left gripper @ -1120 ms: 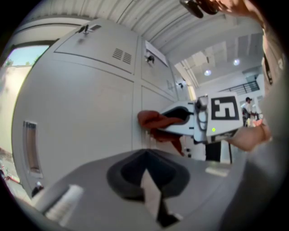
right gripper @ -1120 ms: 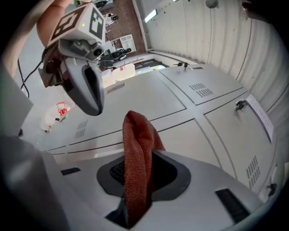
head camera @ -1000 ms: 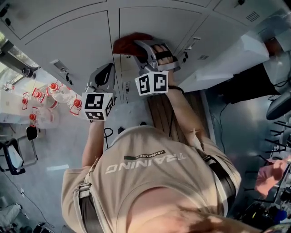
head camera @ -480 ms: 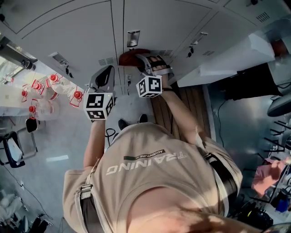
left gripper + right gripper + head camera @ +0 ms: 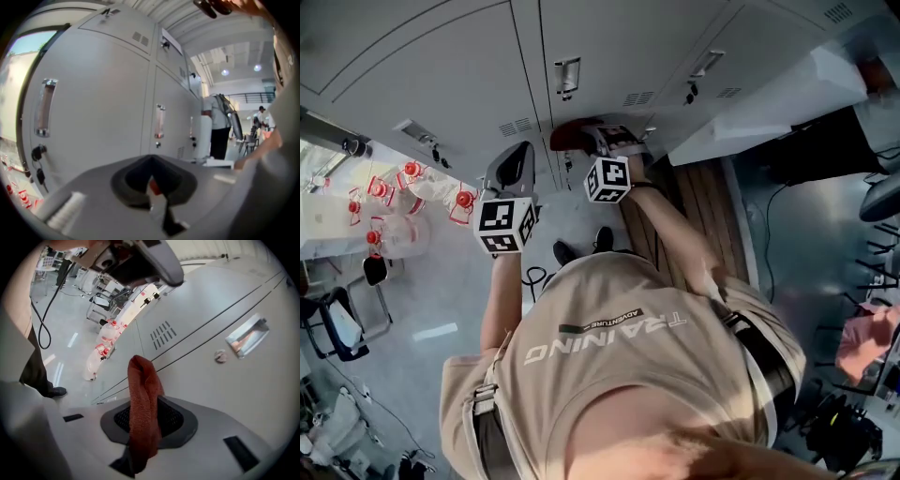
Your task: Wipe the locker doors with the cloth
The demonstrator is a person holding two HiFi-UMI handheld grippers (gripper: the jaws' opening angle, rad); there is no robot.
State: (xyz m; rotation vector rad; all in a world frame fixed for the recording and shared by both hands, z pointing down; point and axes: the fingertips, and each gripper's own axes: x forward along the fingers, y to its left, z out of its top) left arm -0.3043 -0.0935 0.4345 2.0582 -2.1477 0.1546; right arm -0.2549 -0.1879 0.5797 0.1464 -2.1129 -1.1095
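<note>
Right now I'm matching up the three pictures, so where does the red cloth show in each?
Head view: upper centre, the cloth in front of the locker doors.
Left gripper view: not clearly in it; only a red speck by the jaws, which I cannot identify.
Right gripper view: lower centre, clamped in the jaws.
Shared landmark: the grey locker doors.

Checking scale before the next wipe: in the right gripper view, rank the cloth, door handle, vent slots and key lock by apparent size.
1. cloth, largest, though it sits nearest the camera.
2. door handle.
3. vent slots, only slightly smaller than the handle.
4. key lock, smallest.
</note>
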